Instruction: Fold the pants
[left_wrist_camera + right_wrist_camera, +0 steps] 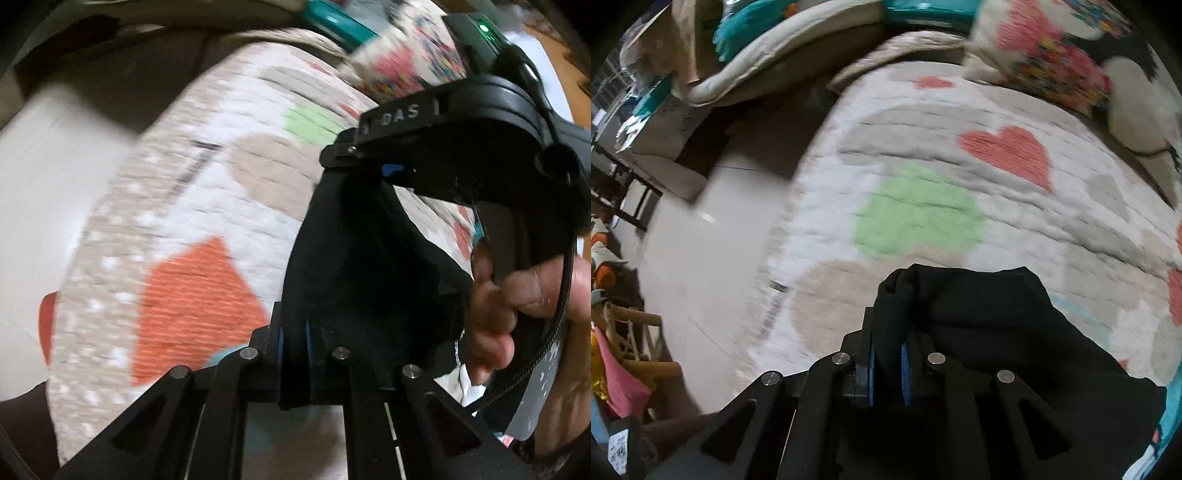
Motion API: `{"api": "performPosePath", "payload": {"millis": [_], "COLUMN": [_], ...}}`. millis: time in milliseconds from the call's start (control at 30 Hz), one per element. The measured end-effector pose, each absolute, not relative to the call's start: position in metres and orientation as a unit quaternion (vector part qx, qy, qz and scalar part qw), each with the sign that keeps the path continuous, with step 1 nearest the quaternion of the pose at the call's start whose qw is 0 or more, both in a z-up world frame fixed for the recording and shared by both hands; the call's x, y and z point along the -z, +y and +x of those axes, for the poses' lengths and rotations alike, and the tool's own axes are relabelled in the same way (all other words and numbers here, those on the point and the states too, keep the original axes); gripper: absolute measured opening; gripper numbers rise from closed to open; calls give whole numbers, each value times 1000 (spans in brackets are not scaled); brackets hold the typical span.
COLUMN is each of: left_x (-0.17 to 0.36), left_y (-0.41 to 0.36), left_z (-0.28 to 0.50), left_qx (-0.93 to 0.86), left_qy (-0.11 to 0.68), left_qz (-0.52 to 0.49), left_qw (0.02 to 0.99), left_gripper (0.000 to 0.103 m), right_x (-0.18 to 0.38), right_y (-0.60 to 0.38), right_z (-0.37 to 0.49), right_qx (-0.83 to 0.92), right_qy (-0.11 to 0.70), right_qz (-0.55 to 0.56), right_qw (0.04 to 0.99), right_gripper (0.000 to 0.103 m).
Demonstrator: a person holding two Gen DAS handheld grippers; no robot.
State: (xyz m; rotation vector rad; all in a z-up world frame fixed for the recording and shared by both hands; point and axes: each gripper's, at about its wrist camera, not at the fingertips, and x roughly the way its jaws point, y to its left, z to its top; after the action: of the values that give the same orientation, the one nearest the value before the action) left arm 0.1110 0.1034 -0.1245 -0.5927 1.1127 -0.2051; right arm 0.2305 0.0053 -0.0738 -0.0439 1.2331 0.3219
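Both tools are clamped on the black pants [990,325]: the left tool [293,354] and the right tool [384,166] hold them above the patterned quilt [960,177]. Keep the held edge taut and lower both corners evenly onto the green spot [919,210].

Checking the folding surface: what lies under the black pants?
Under the black pants a patterned quilt shows, with a green spot and red hearts. What lies directly beneath the fabric is covered.
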Motion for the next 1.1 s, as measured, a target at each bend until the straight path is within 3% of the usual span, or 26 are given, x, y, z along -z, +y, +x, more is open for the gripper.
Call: {"api": "performPosePath", "payload": {"millis": [100,267,467,533,733,767,833,1100], "left_x": [124,126,100,95,98,99,101,107], "left_y": [125,146,151,148,132,131,130,135], "left_z": [108,99,89,85,94,95,95,96], "left_qx": [71,54,19,15,12,9,5,-24], "left_qy": [516,518,467,458,473,474,477,474], "left_qz": [-282,-301,-269,-260,-245,-243,-238,-227], "left_qw": [806,799,842,850,846,846,846,850], "left_gripper": [10,14,15,19,23,24,24,28], "right_x": [79,78,64,71,92,92,88,58], "right_y": [28,20,-31,-48,-92,-96,-100,-126], "right_z": [241,244,186,165,126,120,112,82], "right_qx": [-165,-176,-194,-189,-173,-173,-169,-162], "right_qy": [575,555,520,526,541,538,528,465], "right_qz": [-13,20,16,6,18,20,13,25], "right_qw": [801,813,832,829,823,825,832,870], "right_gripper": [13,36,37,37,38,39,53,59]}}
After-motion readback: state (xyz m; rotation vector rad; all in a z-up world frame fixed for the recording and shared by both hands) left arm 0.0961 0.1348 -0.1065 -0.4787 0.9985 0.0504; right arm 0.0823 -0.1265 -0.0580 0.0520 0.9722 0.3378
